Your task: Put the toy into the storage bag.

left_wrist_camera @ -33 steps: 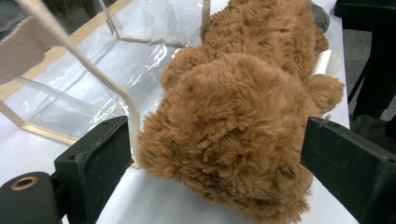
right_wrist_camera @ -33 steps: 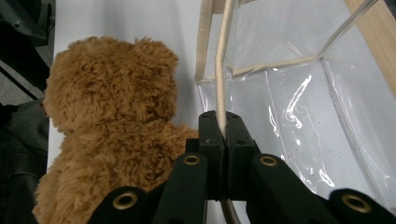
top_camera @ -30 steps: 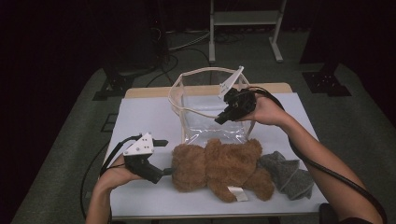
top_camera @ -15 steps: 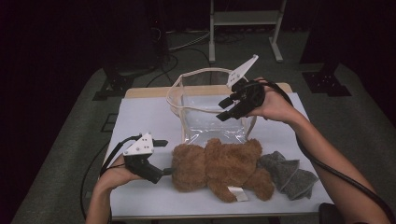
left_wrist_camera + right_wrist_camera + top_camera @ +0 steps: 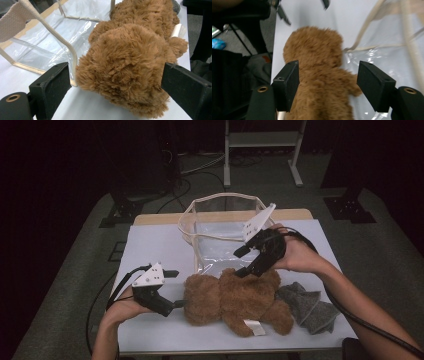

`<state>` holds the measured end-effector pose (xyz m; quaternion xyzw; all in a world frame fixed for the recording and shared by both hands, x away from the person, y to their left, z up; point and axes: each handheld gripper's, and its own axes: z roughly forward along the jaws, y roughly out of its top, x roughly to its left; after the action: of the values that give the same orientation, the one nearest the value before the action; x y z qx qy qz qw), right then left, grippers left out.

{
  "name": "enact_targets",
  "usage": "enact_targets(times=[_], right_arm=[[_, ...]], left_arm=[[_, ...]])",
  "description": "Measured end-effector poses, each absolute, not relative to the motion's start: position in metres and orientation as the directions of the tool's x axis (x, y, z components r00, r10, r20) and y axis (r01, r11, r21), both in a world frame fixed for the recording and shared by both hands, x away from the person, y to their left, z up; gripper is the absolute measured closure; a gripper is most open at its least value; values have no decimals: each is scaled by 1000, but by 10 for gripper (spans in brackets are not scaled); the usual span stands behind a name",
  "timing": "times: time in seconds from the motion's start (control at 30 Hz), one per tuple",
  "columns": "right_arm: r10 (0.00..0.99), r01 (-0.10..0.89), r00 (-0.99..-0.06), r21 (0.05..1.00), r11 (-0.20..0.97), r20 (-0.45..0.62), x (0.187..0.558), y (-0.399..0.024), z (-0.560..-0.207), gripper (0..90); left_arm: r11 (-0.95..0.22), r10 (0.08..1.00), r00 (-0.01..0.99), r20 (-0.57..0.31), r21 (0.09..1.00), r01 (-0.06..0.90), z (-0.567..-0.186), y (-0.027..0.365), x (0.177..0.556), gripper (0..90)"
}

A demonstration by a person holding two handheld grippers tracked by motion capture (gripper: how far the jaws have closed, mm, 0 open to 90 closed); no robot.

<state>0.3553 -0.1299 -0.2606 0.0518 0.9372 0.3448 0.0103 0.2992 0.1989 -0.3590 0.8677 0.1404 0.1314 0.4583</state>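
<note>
Swinging away from the clear bag's [image 5: 220, 227] rim, the right tongs [image 5: 242, 262] have just been opening and now hover apart over the teddy bear [image 5: 235, 300], which lies on the tabletop [image 5: 150, 245]. Left tongs [image 5: 176, 290] stand apart around its head. Next, probably: clamp and lift it bagward.

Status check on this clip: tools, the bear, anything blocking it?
Left tool open around the bear's head, pads clear. Right tool just opened, hovering over the bear's back. Bear lying flat before the clear bag. Grey cloth beside it, nothing blocking.
</note>
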Motion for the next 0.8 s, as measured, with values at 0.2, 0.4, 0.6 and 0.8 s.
enact_targets(times=[0.2,0.4,0.6,0.8], right_arm=[[76,81,-997,598,798,33,346,-117,-296,282],[68,68,-997,563,823,21,345,-110,-323,241],[76,66,-997,535,842,3,344,-111,-338,206],[70,56,-998,532,845,-6,341,-111,-349,188]], left_arm=[[-537,369,924,100,834,124,-358,201,299,79],[-540,370,923,103,832,124,-359,203,299,79],[-543,370,923,102,831,126,-359,203,299,79],[-544,366,925,98,829,127,-359,202,299,79]])
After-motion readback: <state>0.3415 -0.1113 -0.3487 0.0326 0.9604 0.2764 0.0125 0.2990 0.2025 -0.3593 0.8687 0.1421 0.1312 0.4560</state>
